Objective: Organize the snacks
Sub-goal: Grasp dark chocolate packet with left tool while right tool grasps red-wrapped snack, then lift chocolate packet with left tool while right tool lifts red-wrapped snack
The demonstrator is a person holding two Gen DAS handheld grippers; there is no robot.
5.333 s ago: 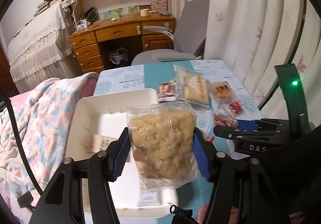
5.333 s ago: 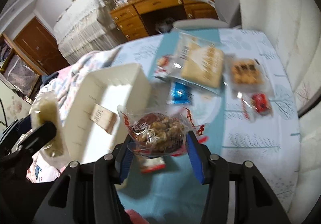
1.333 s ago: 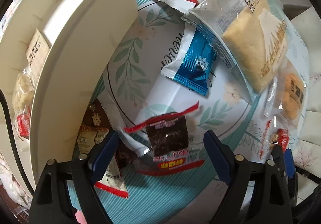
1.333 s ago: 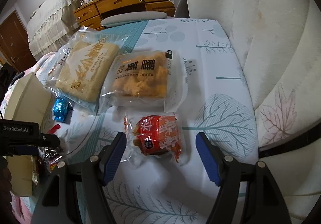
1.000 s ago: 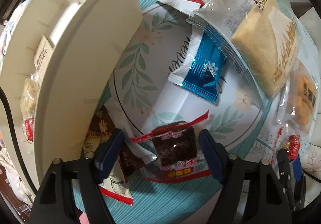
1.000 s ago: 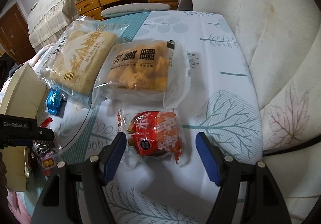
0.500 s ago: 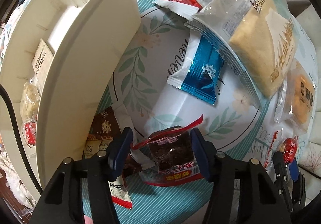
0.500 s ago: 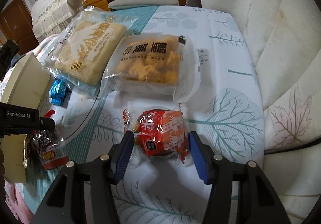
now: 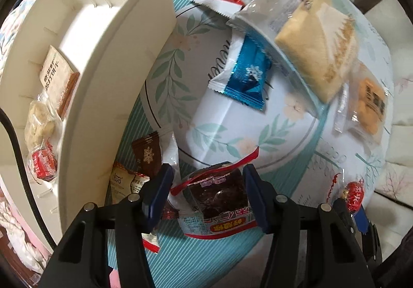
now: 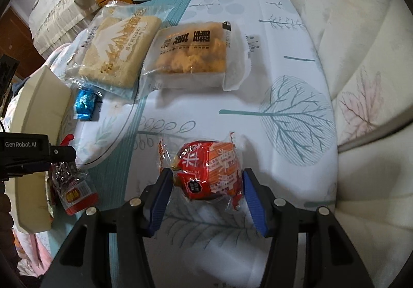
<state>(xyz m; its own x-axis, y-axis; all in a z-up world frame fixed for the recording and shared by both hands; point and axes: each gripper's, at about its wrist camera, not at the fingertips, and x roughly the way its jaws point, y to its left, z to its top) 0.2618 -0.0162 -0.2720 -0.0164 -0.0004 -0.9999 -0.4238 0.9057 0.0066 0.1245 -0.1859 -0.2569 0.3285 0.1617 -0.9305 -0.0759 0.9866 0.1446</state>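
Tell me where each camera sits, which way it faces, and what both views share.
Left wrist: on the left gripper, facing straight down; blue fingers pinch the dark snack packet; white bin alongside.
Right wrist: on the right gripper, facing steeply down and forward over the table; fingers clamp the red snack packet; the left gripper's body shows at the left edge.
Shared: both packets, blue wrapper, the bin, the large pale cake bag.

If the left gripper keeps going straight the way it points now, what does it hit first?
The left gripper points down, jaws shut on the dark snack packet. Straight on, that packet would most likely meet the teal-striped tablecloth directly beneath it; the gap is hard to judge.
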